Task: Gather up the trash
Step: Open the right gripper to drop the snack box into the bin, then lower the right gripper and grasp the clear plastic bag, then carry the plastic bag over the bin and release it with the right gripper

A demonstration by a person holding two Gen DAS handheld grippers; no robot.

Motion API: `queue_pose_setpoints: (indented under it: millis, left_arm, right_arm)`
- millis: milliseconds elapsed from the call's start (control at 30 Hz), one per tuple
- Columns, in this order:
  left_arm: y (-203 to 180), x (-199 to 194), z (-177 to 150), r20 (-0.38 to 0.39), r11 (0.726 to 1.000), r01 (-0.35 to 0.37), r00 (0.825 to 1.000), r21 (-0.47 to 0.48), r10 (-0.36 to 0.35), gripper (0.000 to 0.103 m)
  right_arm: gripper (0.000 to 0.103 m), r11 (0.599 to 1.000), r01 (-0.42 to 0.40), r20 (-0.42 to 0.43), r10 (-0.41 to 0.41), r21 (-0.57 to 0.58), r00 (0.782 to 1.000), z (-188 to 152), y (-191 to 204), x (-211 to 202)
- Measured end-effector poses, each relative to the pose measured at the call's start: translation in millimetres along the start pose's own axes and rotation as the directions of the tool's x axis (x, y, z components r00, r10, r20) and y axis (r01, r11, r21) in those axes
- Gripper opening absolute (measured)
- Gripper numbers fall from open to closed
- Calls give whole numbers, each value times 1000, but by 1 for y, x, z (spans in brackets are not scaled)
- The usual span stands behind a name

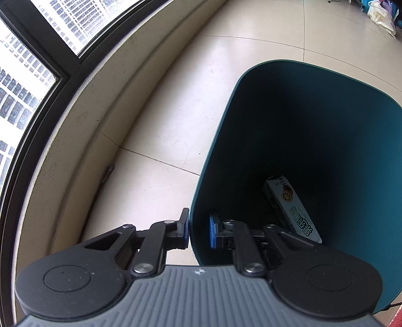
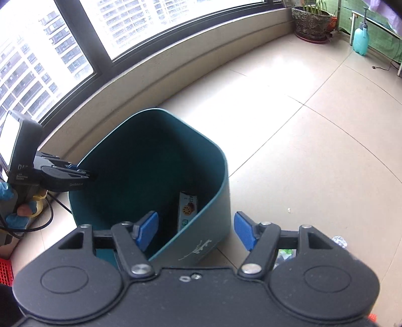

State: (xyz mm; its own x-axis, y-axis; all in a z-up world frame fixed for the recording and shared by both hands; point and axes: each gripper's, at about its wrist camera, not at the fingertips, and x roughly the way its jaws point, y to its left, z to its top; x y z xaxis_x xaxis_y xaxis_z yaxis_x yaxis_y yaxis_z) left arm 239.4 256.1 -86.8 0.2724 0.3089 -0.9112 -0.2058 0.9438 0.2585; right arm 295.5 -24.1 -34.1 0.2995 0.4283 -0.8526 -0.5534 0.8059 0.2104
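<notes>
Location: I am working on a tiled balcony floor [image 2: 289,130] beside a curved window wall [image 2: 83,50], both handheld grippers tilted down over a teal bin [image 2: 150,156].

Step in hand: By my reading, one piece of trash has gone in and the bin is being steadied between pickups.

Left gripper [image 1: 199,231]: Its jaws are drawn together on the bin's near wall, one blue pad outside and one inside the rim. The right wrist view shows it reaching in from the left and gripping the rim.

Right gripper [image 2: 196,230]: Jaws stand well apart and carry nothing. Seen from its own camera, one pad sits over the bin's mouth and the other over the floor outside, with the bin's corner between them, untouched.

Bin contents: One small printed carton [image 1: 291,208] lies slanted at the bottom, leaning toward a side wall. I see nothing else inside; the deep interior is dark, so I cannot rule out small scraps.

Trash left out: Crumpled clear wrapping [image 2: 338,241] lies on the floor just past the right gripper's linkage, partly hidden. A tiny white speck [image 2: 289,209] sits on the tiles nearby.

Next move: I judge the right gripper must swing clear of the bin, drop to the crumpled wrapping and close on it, while the left keeps the bin from tipping.

Background: A potted plant [image 2: 312,21] and a pale green spray bottle [image 2: 360,39] stand far off by the wall.
</notes>
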Motion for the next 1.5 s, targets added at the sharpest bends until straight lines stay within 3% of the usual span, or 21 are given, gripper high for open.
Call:
queue_pose_setpoints:
  millis: [133,233,400,633,900,1133,1300,1500]
  left_arm:
    - [-6,-4,-5,-21,1000,-9,1000,8,10,13]
    - [-14,-9,-12,-39,999,-10,999,31,12,13]
    - [-31,-22,-29,-62,996,0,998,86,5,13]
    - [-38,-24,-39,-98,997,6,995,77,1,14]
    - [-36,-26,-39,-93,999,4,996,47,0,14]
    - [-35,-28,-42,-88,999,4,996,43,0,14]
    - [-35,-28,-42,-86,999,4,996,41,-1,14]
    - [-35,-28,-43,-84,999,7,996,36,-4,14]
  right_arm:
    - [67,989,116,-31,-113,94,993,-30,-59,2]
    - [67,966,221,-113,-207,135,972,-63,-99,28]
    - [65,950,269,-239,-227,160,944,-102,-141,75]
    - [62,974,225,-293,-204,37,934,-123,-120,155]
    - [40,967,252,-325,-228,31,918,-121,-119,208]
    - [3,958,286,-311,-264,28,913,-125,-119,213]
    - [1,957,286,-279,-262,50,924,-124,-121,192]
    - [1,971,229,-203,-212,65,956,-96,-103,125]
